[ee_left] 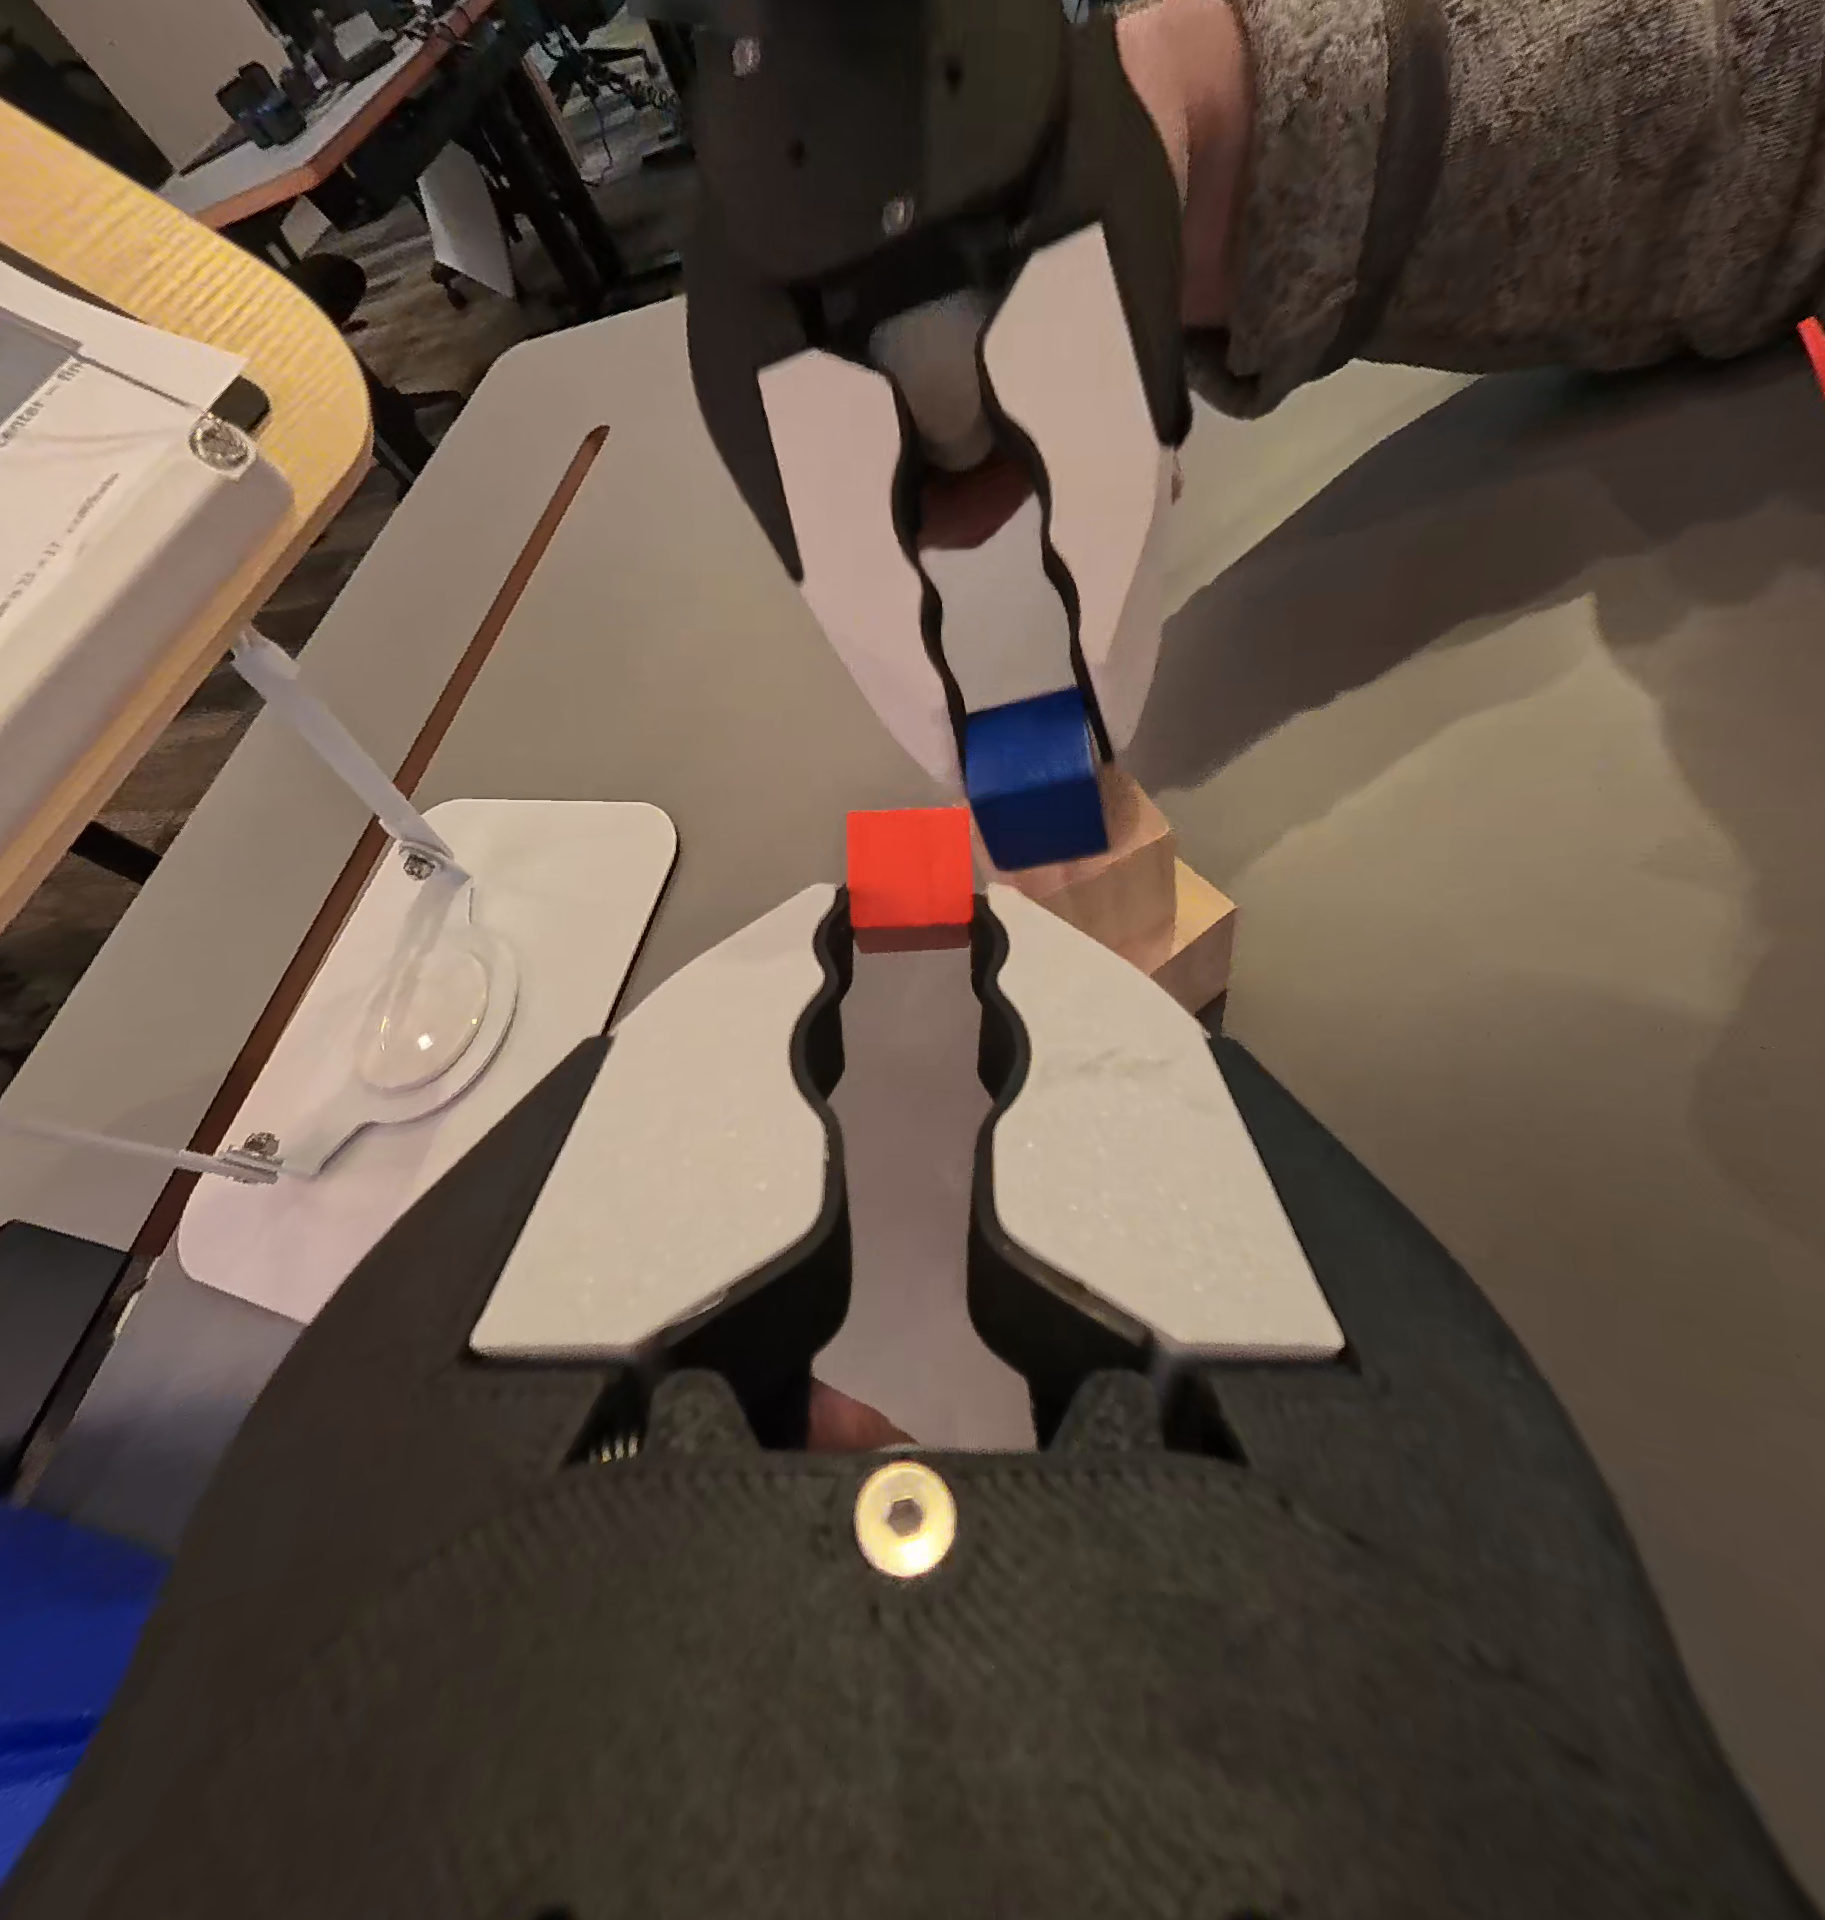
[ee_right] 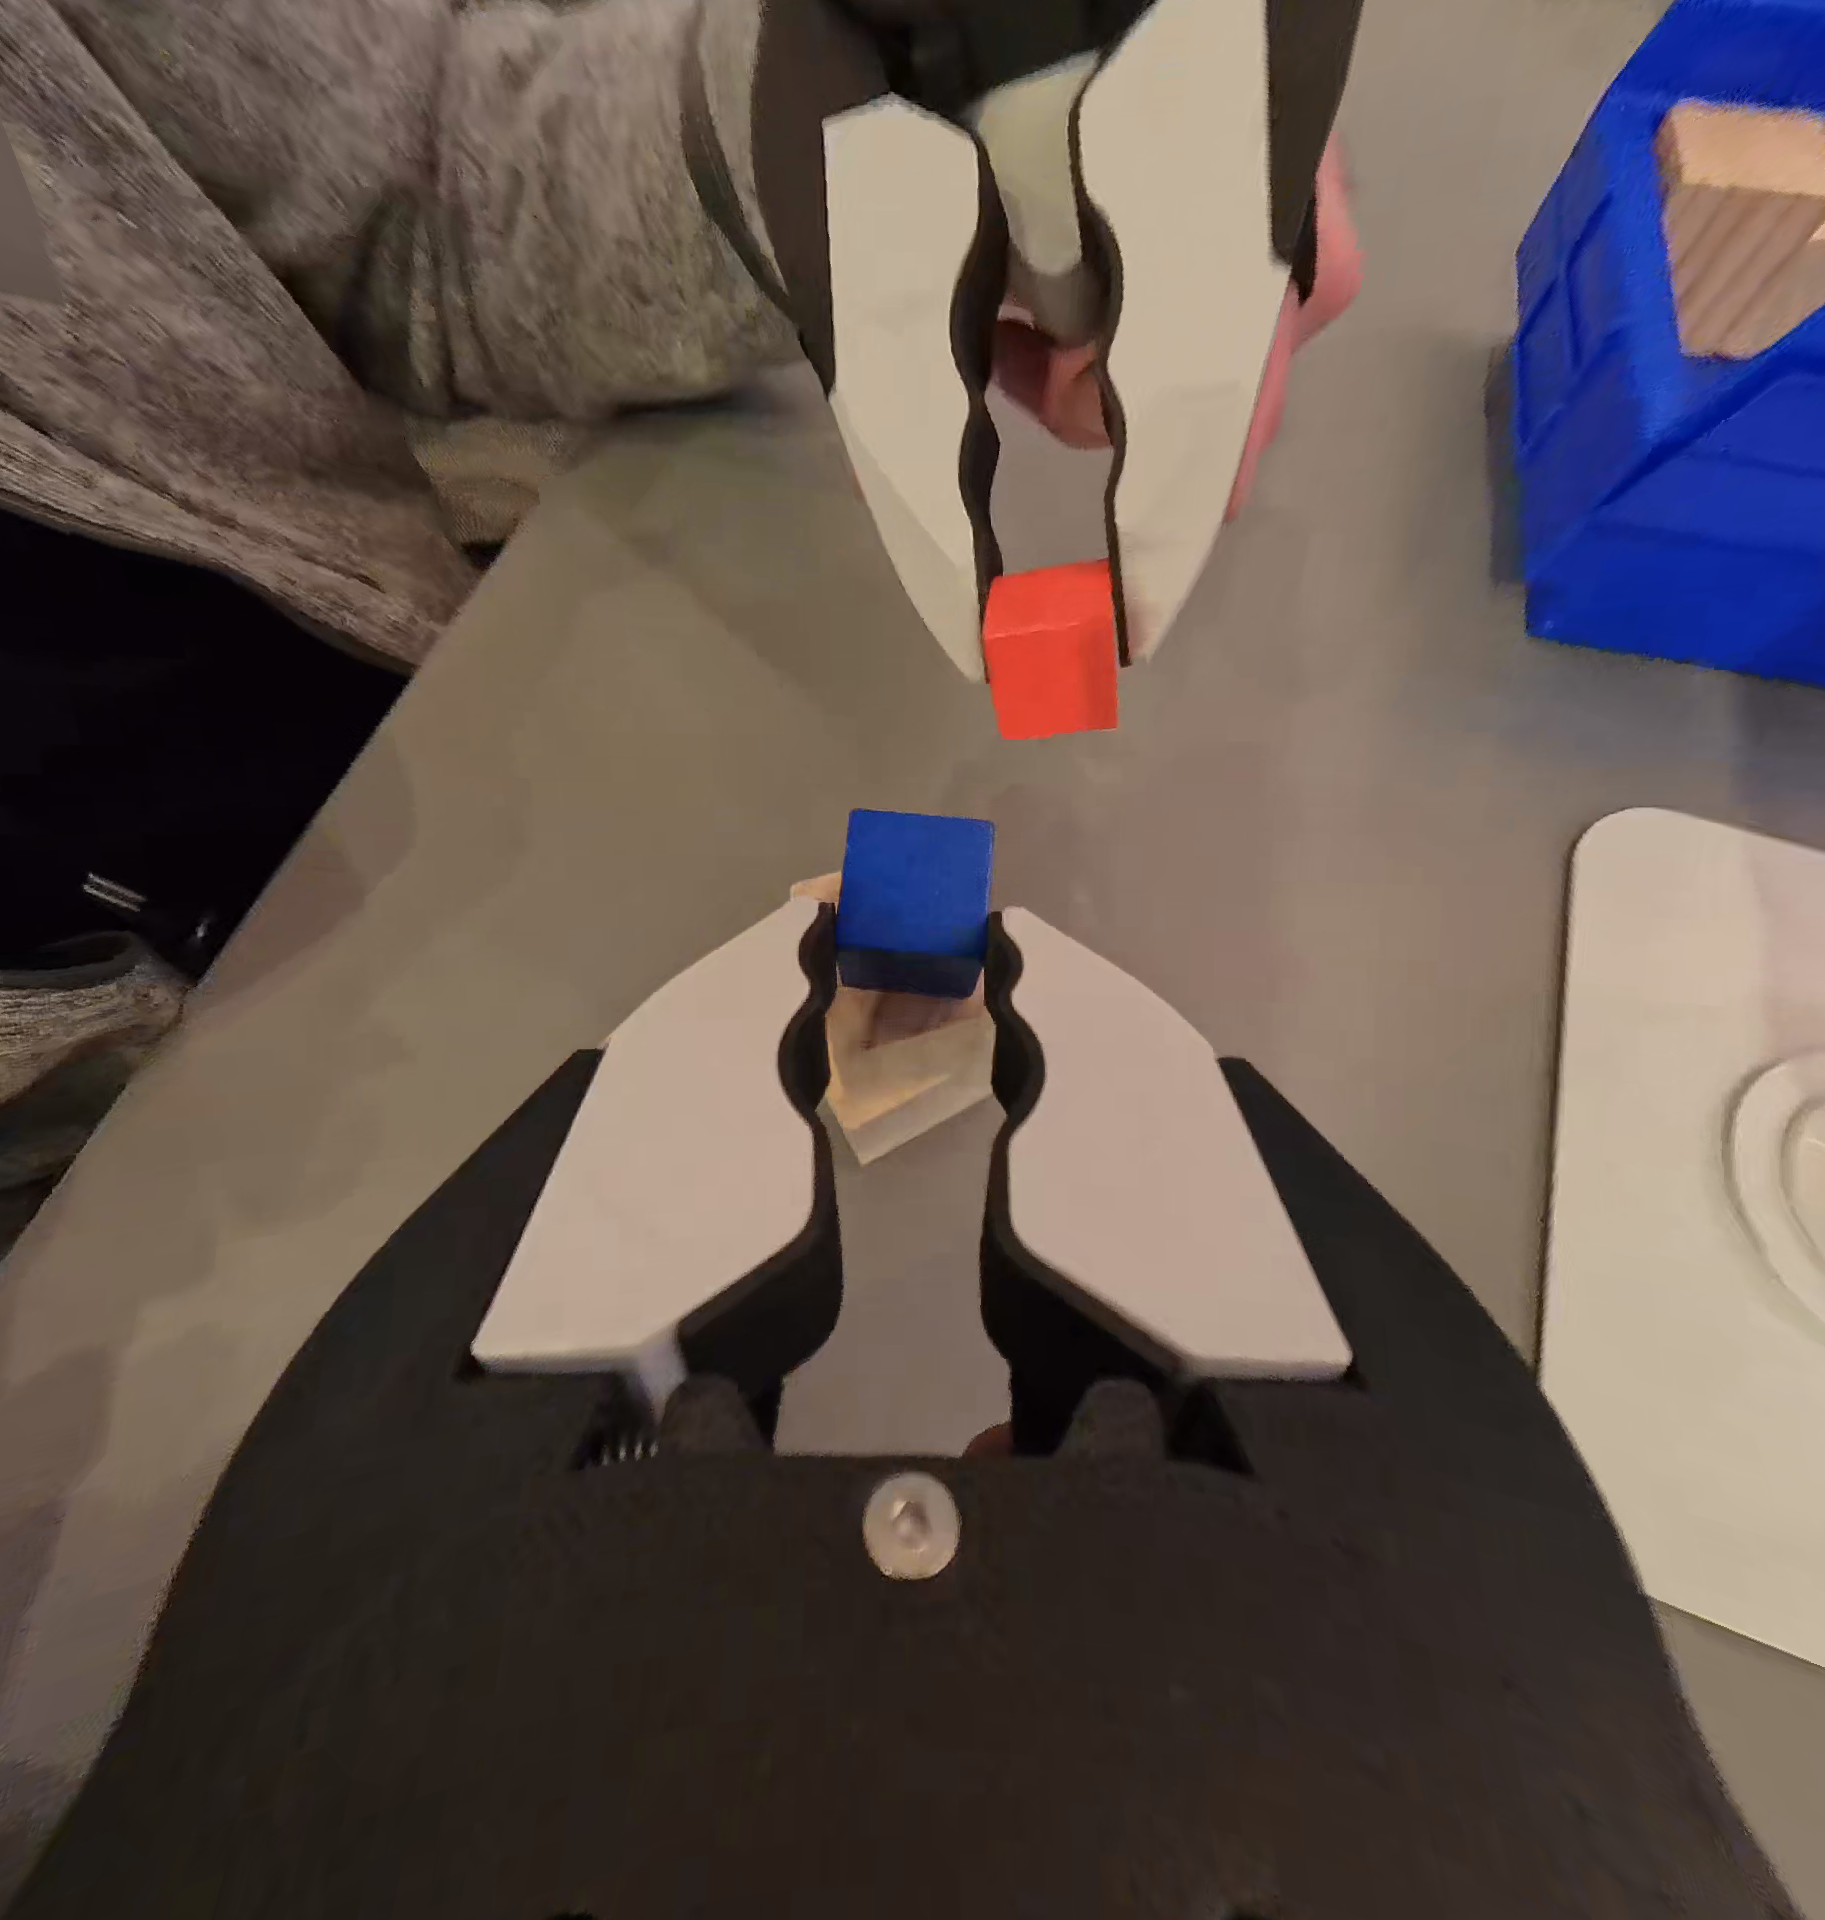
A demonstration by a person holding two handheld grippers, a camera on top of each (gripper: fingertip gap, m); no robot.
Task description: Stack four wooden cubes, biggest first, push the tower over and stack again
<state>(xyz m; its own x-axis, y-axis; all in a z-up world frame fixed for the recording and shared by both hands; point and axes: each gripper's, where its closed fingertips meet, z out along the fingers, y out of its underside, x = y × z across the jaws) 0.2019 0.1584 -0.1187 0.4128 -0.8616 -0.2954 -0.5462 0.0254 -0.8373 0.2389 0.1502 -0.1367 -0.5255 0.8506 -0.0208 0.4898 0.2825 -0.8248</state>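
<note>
My left gripper (ee_left: 908,906) is shut on a small red cube (ee_left: 908,868) and holds it above the grey table (ee_left: 1510,987). My right gripper (ee_right: 913,925) is shut on a slightly larger blue cube (ee_right: 916,894). It holds the cube just over two stacked plain wooden cubes (ee_right: 892,1081), the smaller on the larger and turned askew. In the left wrist view the right gripper (ee_left: 1033,727) comes down from above with the blue cube (ee_left: 1038,779) tilted at the upper wooden cube (ee_left: 1105,894). In the right wrist view the left gripper (ee_right: 1053,644) hangs beyond the stack with the red cube (ee_right: 1051,655).
A blue bin (ee_right: 1666,468) holding plain wooden blocks (ee_right: 1760,239) stands at the far right. A white board with a clear dome (ee_left: 420,997) lies left of the stack. A wooden desk with papers (ee_left: 264,343) lies to the left. Grey sleeves (ee_left: 1510,187) reach over the table.
</note>
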